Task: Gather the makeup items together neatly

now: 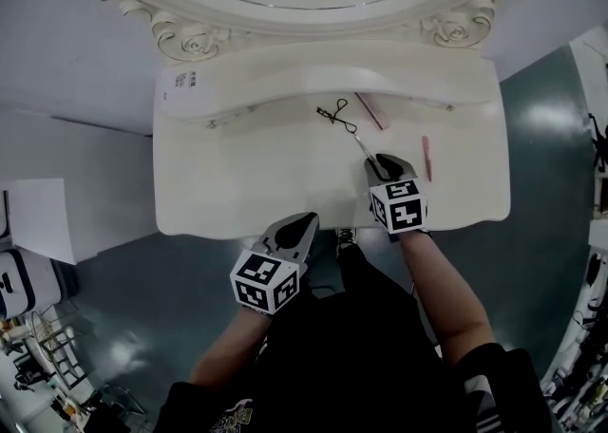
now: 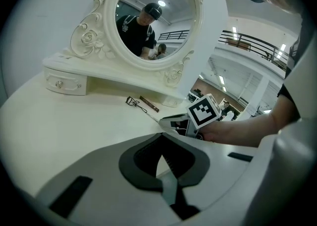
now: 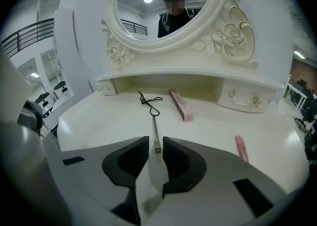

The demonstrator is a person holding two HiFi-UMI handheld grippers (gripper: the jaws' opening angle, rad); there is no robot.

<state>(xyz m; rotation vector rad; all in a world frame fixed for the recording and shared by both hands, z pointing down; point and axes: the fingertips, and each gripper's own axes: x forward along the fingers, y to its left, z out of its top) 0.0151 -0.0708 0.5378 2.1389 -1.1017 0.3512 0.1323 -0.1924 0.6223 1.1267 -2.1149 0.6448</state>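
Note:
On the white vanity table [image 1: 247, 175] lie a black eyelash curler [image 1: 334, 115] [image 3: 148, 100], a thin silver stick [image 1: 362, 145] [image 3: 155, 130] reaching from it toward me, a long pink box [image 1: 370, 110] [image 3: 180, 104] and a pink tube [image 1: 427, 157] [image 3: 241, 148]. My right gripper [image 1: 385, 168] [image 3: 156, 143] is low over the table and open. The near end of the stick lies in the gap between its pads, which do not press it. My left gripper [image 1: 302, 222] [image 2: 162, 141] hovers at the table's front edge, its tips together and nothing in them.
An oval mirror [image 3: 163, 2] on a carved frame stands over a raised shelf with small drawers [image 3: 242, 100] at the back of the table. The table's front edge [image 1: 285, 227] runs just ahead of my body. The right gripper's marker cube [image 2: 203, 111] shows in the left gripper view.

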